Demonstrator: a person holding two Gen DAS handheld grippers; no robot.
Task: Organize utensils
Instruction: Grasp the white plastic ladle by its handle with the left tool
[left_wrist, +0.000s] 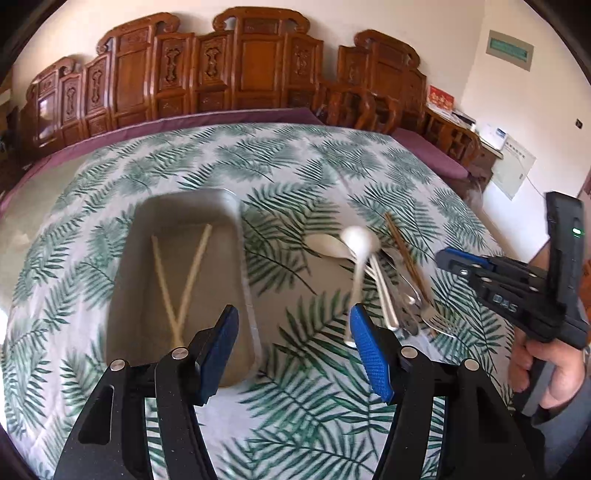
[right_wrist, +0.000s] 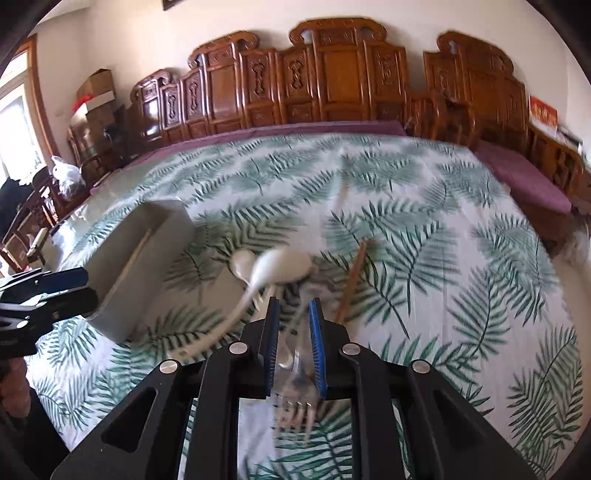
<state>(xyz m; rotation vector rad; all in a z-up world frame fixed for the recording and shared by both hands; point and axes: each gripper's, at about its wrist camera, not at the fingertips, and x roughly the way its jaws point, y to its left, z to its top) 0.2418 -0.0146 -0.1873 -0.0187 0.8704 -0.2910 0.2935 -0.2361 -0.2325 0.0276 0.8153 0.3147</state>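
While approaching: right gripper (right_wrist: 293, 347) jaws narrow, empty; left gripper (left_wrist: 295, 350) jaws wide, empty.
Location: mixed metal and white utensil pile (left_wrist: 388, 288) right of grey rectangular tray (left_wrist: 236, 229), mid-tablecloth.
Risk: narrow jaws may snag several tangled utensils, scattering them.

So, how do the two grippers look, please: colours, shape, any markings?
Both are alike: the left gripper and the right gripper have black slotted arms with round silver pins and flat blue ribbed pads. Seen from the left wrist, the right one carries white lettering and a small green light on its black body.

"DAS" on right claw (left_wrist: 448, 258)
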